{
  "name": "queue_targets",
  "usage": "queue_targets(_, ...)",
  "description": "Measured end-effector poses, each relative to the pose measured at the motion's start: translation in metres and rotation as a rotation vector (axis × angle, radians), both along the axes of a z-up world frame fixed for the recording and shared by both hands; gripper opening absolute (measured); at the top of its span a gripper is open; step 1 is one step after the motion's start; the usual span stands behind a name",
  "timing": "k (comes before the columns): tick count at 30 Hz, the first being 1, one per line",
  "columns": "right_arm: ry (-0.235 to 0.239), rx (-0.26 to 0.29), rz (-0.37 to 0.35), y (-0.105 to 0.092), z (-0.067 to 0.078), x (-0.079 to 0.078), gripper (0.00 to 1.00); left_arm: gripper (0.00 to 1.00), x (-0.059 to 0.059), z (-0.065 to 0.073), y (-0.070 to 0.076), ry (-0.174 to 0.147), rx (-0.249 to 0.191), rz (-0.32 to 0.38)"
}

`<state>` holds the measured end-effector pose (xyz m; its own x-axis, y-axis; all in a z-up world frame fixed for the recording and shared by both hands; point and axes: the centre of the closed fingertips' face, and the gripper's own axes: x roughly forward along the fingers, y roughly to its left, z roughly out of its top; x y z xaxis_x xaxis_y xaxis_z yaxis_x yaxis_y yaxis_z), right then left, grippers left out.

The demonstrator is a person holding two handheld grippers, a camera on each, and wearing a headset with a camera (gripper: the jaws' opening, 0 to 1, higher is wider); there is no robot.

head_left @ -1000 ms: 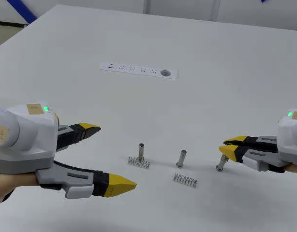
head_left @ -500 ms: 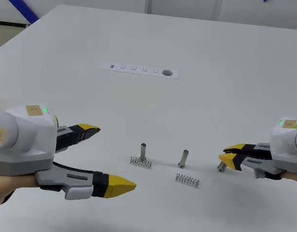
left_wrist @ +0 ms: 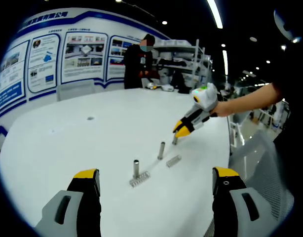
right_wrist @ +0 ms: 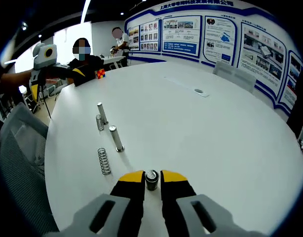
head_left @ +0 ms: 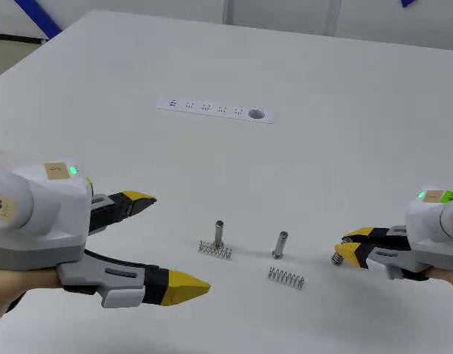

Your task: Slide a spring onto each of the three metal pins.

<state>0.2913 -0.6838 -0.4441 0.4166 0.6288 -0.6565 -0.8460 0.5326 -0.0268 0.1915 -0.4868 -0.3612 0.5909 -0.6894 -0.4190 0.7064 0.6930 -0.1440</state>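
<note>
Right gripper (head_left: 353, 244) jaws stand narrowed at the spring-clad pin (head_left: 335, 257) near the front edge of the table (head_left: 322, 74), grip unclear; left gripper (head_left: 176, 241) gapes empty. Between them: two bare pins (head_left: 219, 233), two loose springs (head_left: 285, 277).

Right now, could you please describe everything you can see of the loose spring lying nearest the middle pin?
The loose spring is a small coil of bare silvery wire, lying on its side on the white table. It rests just in front of the upright middle pin, apart from it, and nothing else touches it.
</note>
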Motion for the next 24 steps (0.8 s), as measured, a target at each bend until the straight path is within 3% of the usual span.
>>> queue_targets(8, -0.030, -0.002, 0.000, -0.003, 0.019, -0.002, 0.18, 0.96, -0.001, 0.001, -0.004, -0.006, 0.001, -0.012)
queue_targets(13, -0.073, 0.067, -0.010, 0.006, 0.050, 0.000, 0.18, 0.96, 0.001, 0.003, -0.005, -0.018, 0.003, -0.018)
queue_targets(16, -0.083, 0.104, 0.035, 0.022, 0.067, -0.007, 0.18, 0.96, 0.004, 0.007, -0.005, -0.031, 0.005, -0.022)
queue_targets(20, -0.061, 0.102, 0.138, 0.044, 0.064, -0.030, 0.19, 0.95, 0.010, 0.012, -0.005, -0.059, 0.000, -0.015)
queue_targets(24, -0.011, 0.087, 0.185, 0.058, 0.040, -0.049, 0.20, 0.95, 0.011, 0.014, -0.005, -0.064, -0.008, -0.011)
